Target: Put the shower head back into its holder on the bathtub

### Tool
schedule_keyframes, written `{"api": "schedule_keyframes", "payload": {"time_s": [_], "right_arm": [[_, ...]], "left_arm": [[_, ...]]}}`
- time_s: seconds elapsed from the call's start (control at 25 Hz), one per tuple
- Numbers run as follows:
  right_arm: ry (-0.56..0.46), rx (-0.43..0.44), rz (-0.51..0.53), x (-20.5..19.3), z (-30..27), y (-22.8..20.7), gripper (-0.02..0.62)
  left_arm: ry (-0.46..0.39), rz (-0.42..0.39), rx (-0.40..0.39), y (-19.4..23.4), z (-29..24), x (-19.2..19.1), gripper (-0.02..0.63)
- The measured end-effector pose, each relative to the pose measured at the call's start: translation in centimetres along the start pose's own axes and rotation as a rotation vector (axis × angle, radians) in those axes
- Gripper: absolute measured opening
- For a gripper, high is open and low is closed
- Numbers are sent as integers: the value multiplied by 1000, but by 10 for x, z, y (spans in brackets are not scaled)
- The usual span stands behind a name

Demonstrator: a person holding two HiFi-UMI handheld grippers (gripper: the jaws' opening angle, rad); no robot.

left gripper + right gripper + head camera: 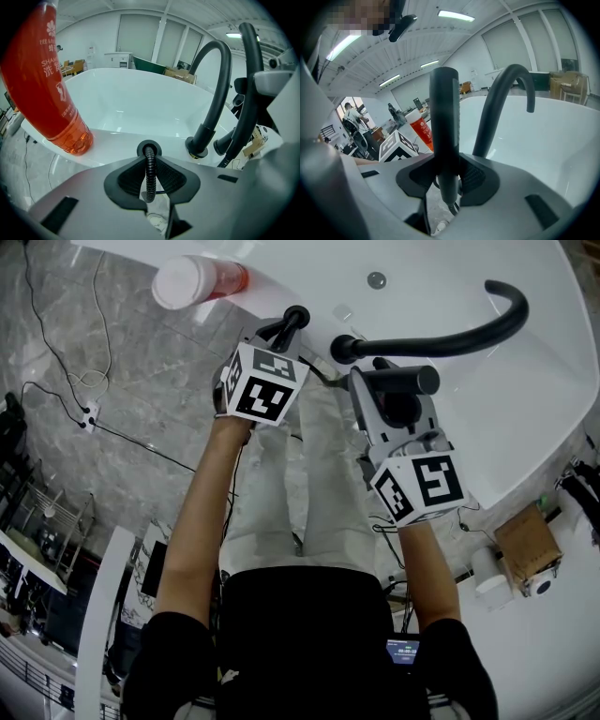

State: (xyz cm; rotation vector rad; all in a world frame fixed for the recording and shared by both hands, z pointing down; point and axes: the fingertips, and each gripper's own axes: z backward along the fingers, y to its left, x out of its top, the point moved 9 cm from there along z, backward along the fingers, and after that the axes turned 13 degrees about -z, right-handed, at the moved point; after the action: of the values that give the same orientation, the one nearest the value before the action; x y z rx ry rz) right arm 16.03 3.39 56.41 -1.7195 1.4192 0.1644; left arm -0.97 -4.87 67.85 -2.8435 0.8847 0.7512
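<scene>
Bare forearms [202, 521] from a black top run out to two grippers, each topped by a cube with black-and-white square markers [261, 382], so two cubes in all.

Only one thing carries readable writing: a single red bottle [51, 93] with a white cap, standing on the rim of the white bathtub [525, 418]. Its white print begins "SHA" above Chinese characters, and the rest is cut off by the frame.

The right gripper [447, 173] is clamped on the one black shower head [444, 122], its handle upright between the pads. It is held above the tub rim, out of the holder.

The left gripper [150, 161] has its jaws slightly apart around the one black ribbed hose [149, 173], with a sliver of gap on one side. The hose runs into the round black holder [140, 150] in the rim, just beyond the jaw tips.

One curved black spout [441, 341] rises just beside the holder and arches over the tub, with a second black fitting [222, 145] at its base.

A small round metal cap [376, 279] sits on the tub's inner wall. Thin cables [56, 362] trail over the grey marble floor [141, 352], and a cardboard box [527, 540] sits at the right.
</scene>
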Motion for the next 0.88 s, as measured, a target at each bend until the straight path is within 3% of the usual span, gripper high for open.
{"api": "schedule_keyframes", "payload": {"time_s": [0.08,0.32,0.88], "right_arm": [[-2,1,3,2,0,3,143],[-5,0,11,4,3,7,143],[-5,5,23,1,3,16,143]], "left_arm": [[-21,4,-18,-1,1,-1,89],[-60,21,-35,-9,5,-4,224],[-70,29,-36,-16,26,-36,229]]}}
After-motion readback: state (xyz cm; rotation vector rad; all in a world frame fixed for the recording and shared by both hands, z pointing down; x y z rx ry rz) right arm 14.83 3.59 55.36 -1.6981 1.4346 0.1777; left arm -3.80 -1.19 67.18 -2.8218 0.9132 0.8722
